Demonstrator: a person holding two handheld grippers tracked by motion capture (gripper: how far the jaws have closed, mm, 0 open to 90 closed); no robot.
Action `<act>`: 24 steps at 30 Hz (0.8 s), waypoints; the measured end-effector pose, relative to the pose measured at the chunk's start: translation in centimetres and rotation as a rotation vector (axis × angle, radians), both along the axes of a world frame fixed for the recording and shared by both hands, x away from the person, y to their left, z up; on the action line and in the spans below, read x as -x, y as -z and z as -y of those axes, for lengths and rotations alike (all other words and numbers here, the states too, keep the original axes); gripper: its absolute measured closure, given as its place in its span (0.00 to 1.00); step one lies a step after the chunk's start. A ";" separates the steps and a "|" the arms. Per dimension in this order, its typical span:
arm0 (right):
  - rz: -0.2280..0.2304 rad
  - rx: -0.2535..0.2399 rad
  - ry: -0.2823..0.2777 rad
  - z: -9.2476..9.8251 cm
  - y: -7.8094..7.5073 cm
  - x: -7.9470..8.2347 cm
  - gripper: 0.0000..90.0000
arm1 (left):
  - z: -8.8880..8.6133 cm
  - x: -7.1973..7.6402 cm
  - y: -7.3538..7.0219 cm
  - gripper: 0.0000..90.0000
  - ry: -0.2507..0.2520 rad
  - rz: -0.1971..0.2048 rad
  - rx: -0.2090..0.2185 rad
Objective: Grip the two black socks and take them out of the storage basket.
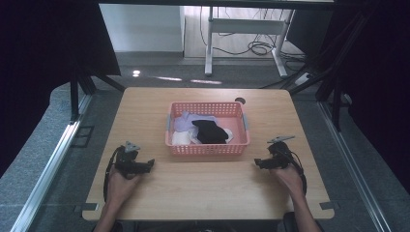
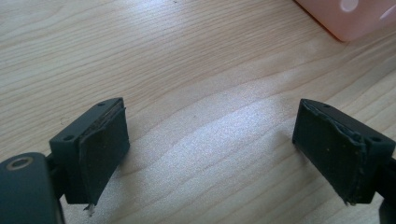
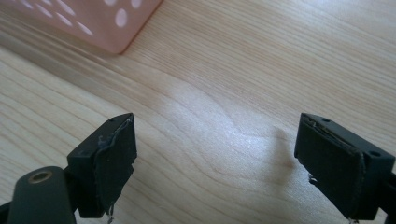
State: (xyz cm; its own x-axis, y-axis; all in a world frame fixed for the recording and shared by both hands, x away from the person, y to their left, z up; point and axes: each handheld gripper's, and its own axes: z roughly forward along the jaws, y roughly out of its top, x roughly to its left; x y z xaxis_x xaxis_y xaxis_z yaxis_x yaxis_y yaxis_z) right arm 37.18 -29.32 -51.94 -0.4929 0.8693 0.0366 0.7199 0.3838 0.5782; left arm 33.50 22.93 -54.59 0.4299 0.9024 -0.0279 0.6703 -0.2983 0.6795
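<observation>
Both tools rest on the desk near its front edge, one to each side of a pink basket (image 1: 208, 149) that sits in the middle of the desk, toward the far edge. The left tool (image 1: 149, 164) lies near the front left corner and points toward the basket's near left corner; its jaws are spread wide with bare wood between them, as the left gripper view shows (image 2: 210, 135). The right tool (image 1: 257, 163) mirrors it on the right side, jaws likewise spread and holding nothing (image 3: 215, 149). A corner of the basket shows at the top of each gripper view (image 2: 348, 18) (image 3: 93, 23).

This looks like the starting stance: nothing is gripped and the clothes in the basket lie untouched. The likely next move is to lift one tool over the basket's near wall and come down on a garment, probably the black cloth (image 1: 209, 131) lying on top, closing on a fold without snagging what lies beneath it.

Counted: one basket, two tools, and a heap of clothes of about three or four pieces: one black, one pale purple (image 1: 183, 123), and white cloth (image 1: 181, 139) that may be one piece or two; the pile hides the edges.
</observation>
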 end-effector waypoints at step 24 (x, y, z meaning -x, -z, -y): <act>0.034 -0.027 -0.077 -1.0 -3.8 -0.5 0.14 | 0.0 0.0 0.0 0.12 0.003 -0.002 -0.005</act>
